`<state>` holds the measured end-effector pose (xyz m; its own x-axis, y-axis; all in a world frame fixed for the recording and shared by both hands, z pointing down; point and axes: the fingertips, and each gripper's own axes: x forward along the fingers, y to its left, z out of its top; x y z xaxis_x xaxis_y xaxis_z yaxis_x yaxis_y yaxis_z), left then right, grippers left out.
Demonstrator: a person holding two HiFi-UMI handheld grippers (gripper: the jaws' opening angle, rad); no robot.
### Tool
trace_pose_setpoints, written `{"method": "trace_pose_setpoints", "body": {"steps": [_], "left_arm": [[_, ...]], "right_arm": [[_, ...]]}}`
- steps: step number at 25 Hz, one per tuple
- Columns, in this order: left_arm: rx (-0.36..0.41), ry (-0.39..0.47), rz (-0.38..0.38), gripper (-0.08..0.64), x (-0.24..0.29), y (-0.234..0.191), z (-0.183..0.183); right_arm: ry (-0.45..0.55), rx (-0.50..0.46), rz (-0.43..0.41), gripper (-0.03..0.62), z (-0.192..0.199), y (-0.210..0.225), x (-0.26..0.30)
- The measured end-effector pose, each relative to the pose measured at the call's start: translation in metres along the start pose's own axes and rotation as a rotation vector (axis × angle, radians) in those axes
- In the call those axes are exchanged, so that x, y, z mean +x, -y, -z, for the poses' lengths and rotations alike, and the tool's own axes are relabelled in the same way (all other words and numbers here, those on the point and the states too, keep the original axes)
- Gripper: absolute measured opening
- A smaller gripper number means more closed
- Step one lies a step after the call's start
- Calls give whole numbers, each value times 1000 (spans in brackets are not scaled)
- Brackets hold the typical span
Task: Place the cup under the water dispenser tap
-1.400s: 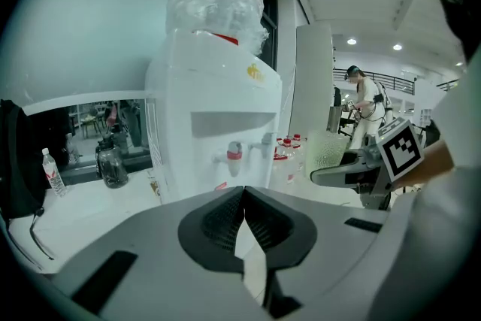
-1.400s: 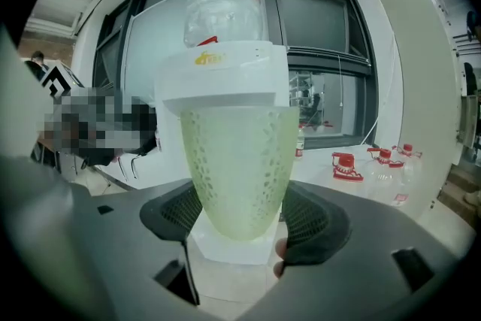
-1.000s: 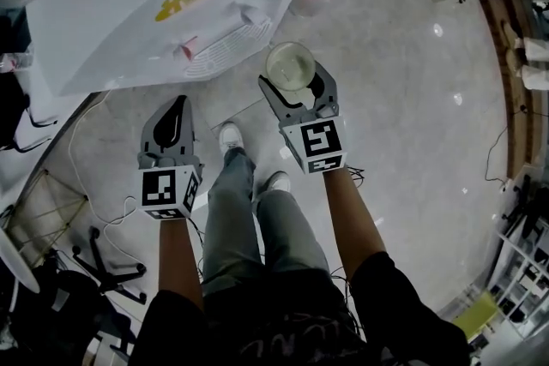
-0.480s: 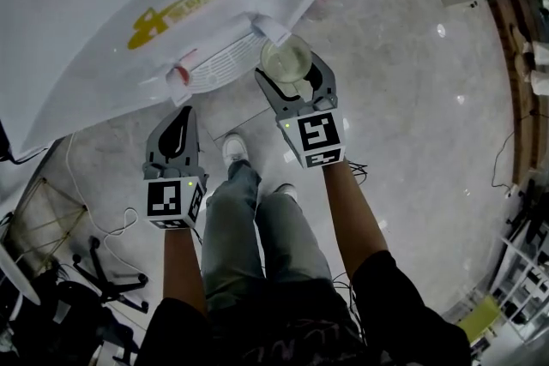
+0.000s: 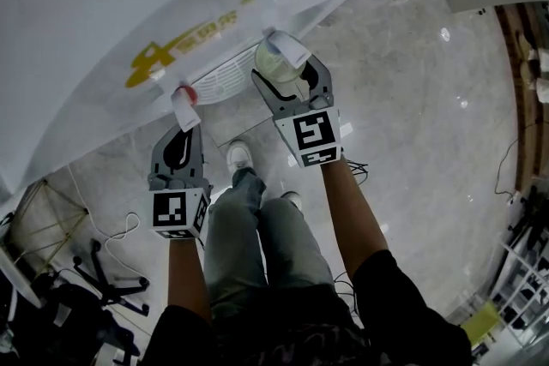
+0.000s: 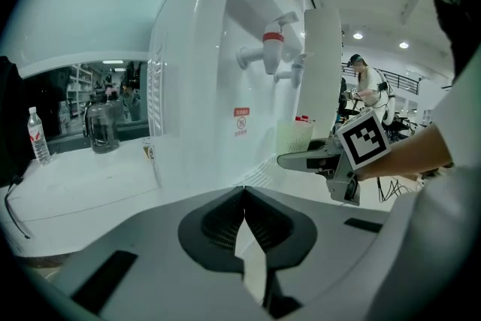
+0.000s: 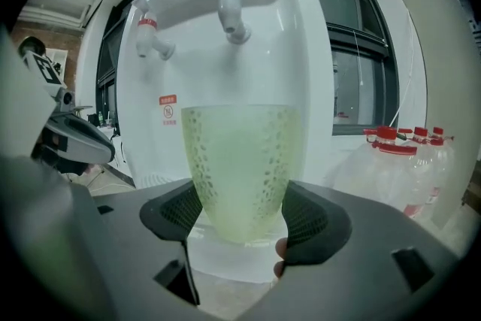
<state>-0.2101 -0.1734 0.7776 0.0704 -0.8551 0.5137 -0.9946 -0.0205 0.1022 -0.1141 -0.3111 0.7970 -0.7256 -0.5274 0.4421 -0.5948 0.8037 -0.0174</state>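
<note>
A pale green translucent cup (image 7: 242,169) stands upright between the pads of my right gripper (image 7: 242,216), which is shut on it. The white dispenser's plain tap (image 7: 231,4) hangs just above and behind the cup's rim, with the red-collared tap (image 7: 149,37) to its left. From the head view the cup (image 5: 274,66) lies partly under that plain tap (image 5: 287,48), over the ribbed drip tray (image 5: 225,80), with my right gripper (image 5: 287,76) around it. My left gripper (image 5: 181,135) is shut and empty, below the red tap (image 5: 184,101). Its closed jaws (image 6: 244,210) face the dispenser.
Large red-capped water bottles (image 7: 406,162) stand on the floor to the dispenser's right. In the left gripper view, a small bottle (image 6: 36,135) and a dark jug (image 6: 103,128) sit on a counter at the left. A cable and chair base (image 5: 103,270) lie at my left.
Both grippers have sunk and closed in on the dispenser. The cup has come from in front of the drip tray to beneath the plain tap. Both grips are unchanged.
</note>
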Motion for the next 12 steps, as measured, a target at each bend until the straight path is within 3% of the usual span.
{"method": "trace_pose_setpoints", "body": {"steps": [12], "left_arm": [[10, -17, 2, 15, 1, -9, 7]], "right_arm": [[-17, -15, -16, 340, 1, -8, 16]]}}
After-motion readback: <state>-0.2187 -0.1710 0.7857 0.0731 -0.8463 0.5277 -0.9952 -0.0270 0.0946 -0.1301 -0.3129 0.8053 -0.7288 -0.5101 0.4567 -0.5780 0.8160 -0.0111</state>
